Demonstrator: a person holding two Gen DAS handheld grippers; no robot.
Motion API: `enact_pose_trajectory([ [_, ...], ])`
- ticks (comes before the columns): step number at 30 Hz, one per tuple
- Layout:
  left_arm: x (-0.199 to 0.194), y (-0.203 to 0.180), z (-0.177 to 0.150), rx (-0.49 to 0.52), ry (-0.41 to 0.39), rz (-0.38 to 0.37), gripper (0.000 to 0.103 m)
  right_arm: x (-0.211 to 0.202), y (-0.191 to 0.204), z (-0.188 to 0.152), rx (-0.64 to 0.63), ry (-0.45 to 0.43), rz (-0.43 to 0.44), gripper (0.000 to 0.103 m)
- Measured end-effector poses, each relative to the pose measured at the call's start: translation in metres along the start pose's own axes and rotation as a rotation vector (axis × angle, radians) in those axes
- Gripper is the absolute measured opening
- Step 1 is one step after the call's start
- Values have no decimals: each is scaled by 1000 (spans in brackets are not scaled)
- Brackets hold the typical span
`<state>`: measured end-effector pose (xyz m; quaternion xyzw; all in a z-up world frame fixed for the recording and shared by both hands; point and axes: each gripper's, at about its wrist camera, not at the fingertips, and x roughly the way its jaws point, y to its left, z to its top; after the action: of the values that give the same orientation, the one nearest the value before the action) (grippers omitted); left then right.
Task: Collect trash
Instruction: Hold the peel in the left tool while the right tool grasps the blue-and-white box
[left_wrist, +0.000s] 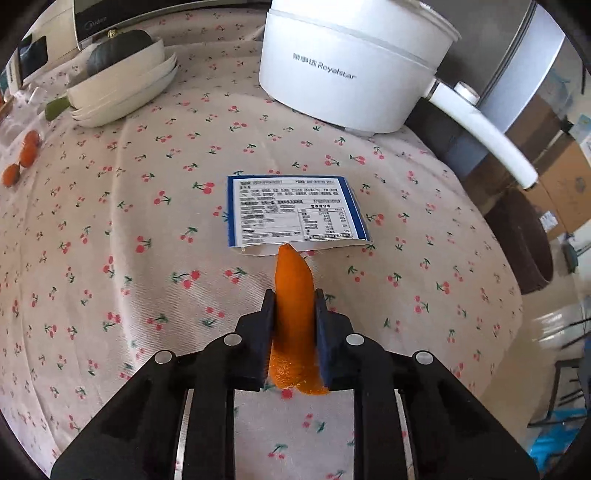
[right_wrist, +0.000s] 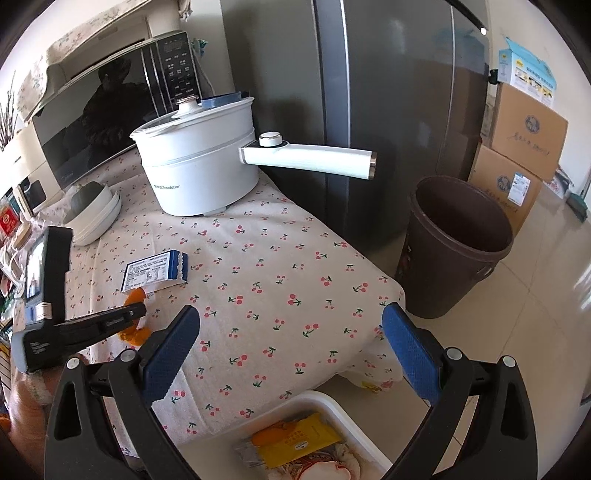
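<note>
Already the left tongs (left_wrist: 294, 301) pinch the light, limp orange peel (left_wrist: 294, 291) mid-strip; right tongs (right_wrist: 291, 321) gape, released, near the table's (right_wrist: 280, 258) corner.

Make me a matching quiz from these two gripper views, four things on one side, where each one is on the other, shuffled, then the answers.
Things:
1. orange peel
2. blue-edged packet
3. white electric pot
4. brown bin

Places:
A. on the floor beside the table
B. flat on the cherry tablecloth, mid-table
C. clamped in the left gripper
D. at the table's far end, handle pointing toward the fridge

Pairs: 1-C, 2-B, 3-D, 4-A
</note>
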<state>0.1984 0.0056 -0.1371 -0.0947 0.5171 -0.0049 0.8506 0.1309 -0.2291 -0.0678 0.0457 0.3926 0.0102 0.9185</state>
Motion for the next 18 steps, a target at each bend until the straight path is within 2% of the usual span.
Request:
enact_pose_trajectory([
  [5, -30, 17, -5, 32, -55, -13, 19, 10, 13, -5, -38, 28, 7, 96],
  [8, -51, 28, -5, 44, -98, -18, 19, 17, 34, -8, -123, 26, 23, 96],
  [14, -92, 54, -4, 45, -181, -38, 19, 38, 95, -6, -407, -35, 105, 96],
  [18, -107, 72, -1, 27, -203, -53, 19, 68, 147, 0, -688, -40, 129, 96],
])
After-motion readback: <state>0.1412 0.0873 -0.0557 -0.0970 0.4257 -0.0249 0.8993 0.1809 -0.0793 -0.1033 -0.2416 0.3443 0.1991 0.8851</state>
